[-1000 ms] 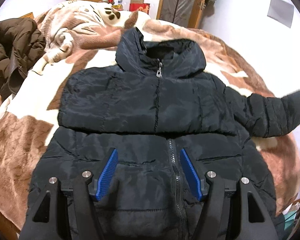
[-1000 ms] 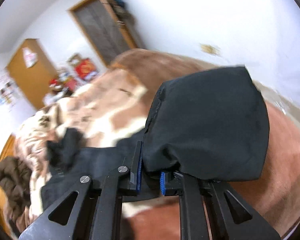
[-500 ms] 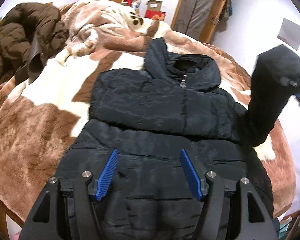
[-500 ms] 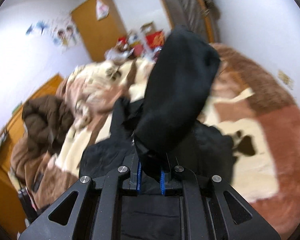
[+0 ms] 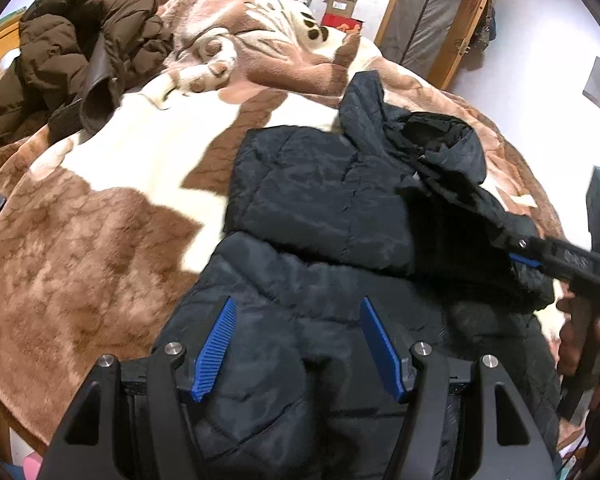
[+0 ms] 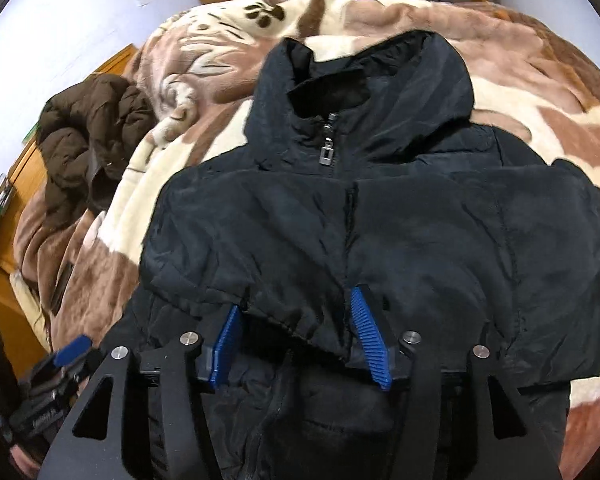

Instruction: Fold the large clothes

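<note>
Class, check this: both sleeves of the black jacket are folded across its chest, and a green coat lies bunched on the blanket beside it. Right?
Not quite. The bunched coat is brown, not green, as the left wrist view shows. Both sleeves of the black jacket do lie across its chest on the blanket.

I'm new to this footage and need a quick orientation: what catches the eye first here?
A black puffer jacket lies zipped on the brown-and-cream blanket, both sleeves folded across its chest. The right gripper is opening at a sleeve cuff; the left gripper hovers open over the jacket's lower half. A brown coat is heaped at the far left.
</note>
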